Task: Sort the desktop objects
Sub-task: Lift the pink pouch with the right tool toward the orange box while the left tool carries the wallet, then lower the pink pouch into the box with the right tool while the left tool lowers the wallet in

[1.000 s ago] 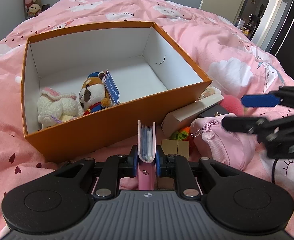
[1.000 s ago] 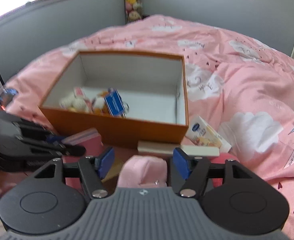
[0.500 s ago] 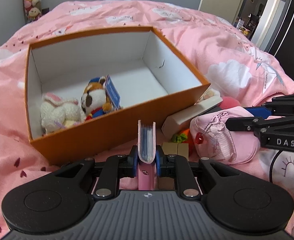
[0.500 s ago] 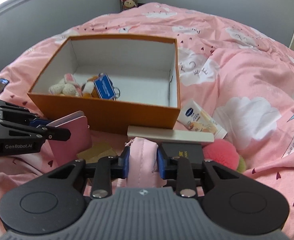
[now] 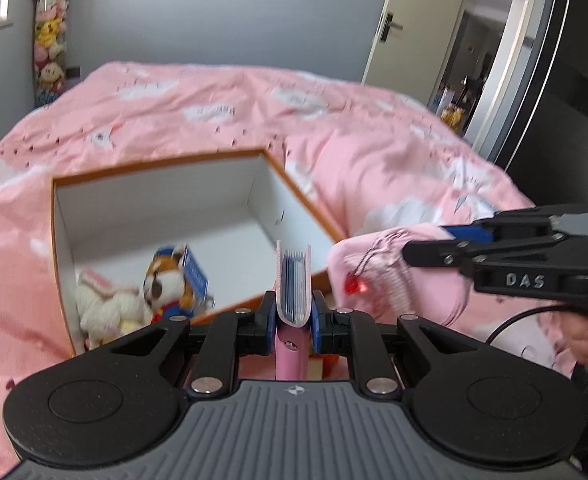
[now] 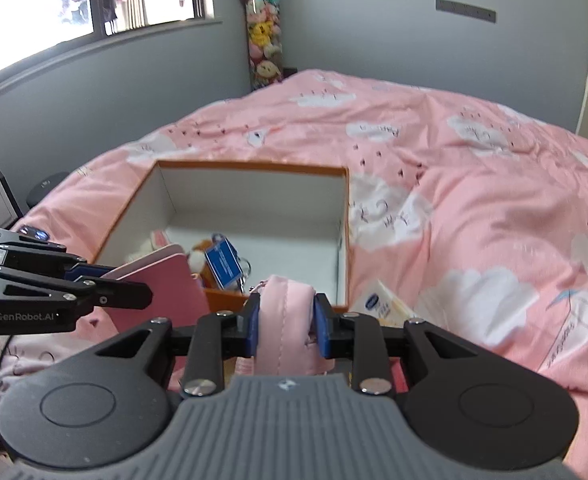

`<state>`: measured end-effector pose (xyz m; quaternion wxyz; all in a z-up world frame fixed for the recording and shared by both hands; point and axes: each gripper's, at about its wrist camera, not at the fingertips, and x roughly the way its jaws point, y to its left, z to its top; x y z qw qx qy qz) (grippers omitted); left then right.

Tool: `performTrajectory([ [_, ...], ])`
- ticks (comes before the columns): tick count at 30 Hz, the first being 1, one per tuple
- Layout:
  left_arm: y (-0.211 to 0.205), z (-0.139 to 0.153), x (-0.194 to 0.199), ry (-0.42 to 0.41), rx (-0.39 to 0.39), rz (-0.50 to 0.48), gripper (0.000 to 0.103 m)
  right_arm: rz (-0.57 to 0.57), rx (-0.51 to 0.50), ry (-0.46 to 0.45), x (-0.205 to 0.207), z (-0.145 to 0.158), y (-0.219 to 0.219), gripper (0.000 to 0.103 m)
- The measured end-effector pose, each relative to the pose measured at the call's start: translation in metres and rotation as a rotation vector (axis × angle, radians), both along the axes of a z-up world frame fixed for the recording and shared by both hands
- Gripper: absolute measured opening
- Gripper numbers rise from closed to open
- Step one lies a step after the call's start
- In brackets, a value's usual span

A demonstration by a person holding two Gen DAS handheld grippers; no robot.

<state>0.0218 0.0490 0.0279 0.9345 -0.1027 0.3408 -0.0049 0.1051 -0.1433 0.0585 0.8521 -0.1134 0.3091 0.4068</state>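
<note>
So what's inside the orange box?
Inside the orange cardboard box: a white bunny plush, a brown-and-white plush animal and a blue tag. The pink notebook hides the floor's near corner.

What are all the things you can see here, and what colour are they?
Box: one, orange outside, white inside, on the bed.
Plush toys: two, one white, one brown-and-white, in the box's near corner.
Blue tag: one, beside the brown toy.
Notebook: one, pink cover, held edge-up.
Pouch: one, pink, held, with a red charm.
Tube: one, white-yellow, right of the box.
Bedspread: one, pink with white clouds.
Hanging plush toys: several, mixed colours, wall corner.
Left gripper: black, shut on the notebook.
Right gripper: black, shut on the pouch.
</note>
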Motion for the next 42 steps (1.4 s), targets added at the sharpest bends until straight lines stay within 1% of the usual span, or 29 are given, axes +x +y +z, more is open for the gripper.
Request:
performTrajectory([
  [4,0.000,0.013,0.003,-0.046,-0.014,-0.001,0.019,0.007,0.033,-0.032,0.000,0.013,0.001,0.030],
  [8,0.002,0.025,0.009,-0.094,-0.020,0.011,0.019,0.014,0.076,-0.043,0.004,0.024,0.005,0.029],
  [12,0.007,0.035,0.018,-0.144,-0.018,0.045,0.018,0.019,0.106,-0.060,0.009,0.031,0.012,0.029],
  [16,0.014,0.034,0.031,-0.174,-0.006,0.098,0.018,0.009,0.123,-0.065,0.017,0.031,0.021,0.029],
  [18,0.018,0.029,0.040,-0.175,-0.010,0.123,0.018,0.004,0.130,-0.054,0.023,0.028,0.026,0.029],
  [21,0.026,0.016,0.053,-0.155,-0.018,0.149,0.018,-0.012,0.127,-0.045,0.033,0.020,0.034,0.029],
  [24,0.032,-0.001,0.064,-0.129,-0.029,0.157,0.018,-0.023,0.113,-0.023,0.045,0.007,0.044,0.029],
  [30,0.040,-0.032,0.076,-0.068,-0.076,0.173,0.018,-0.050,0.069,0.036,0.065,-0.022,0.059,0.029],
  [33,0.039,-0.043,0.078,-0.056,-0.086,0.176,0.018,-0.063,0.052,0.030,0.068,-0.031,0.061,0.029],
  [36,0.038,-0.051,0.082,-0.052,-0.099,0.184,0.018,-0.066,0.049,0.016,0.072,-0.033,0.064,0.029],
  [37,0.037,-0.052,0.084,-0.050,-0.101,0.190,0.018,-0.064,0.040,0.006,0.072,-0.033,0.067,0.028],
  [39,0.036,-0.055,0.087,-0.050,-0.096,0.197,0.018,-0.060,-0.011,0.001,0.077,-0.034,0.074,0.028],
  [42,0.032,-0.059,0.090,-0.061,-0.084,0.187,0.018,-0.060,-0.064,0.046,0.090,-0.036,0.081,0.028],
])
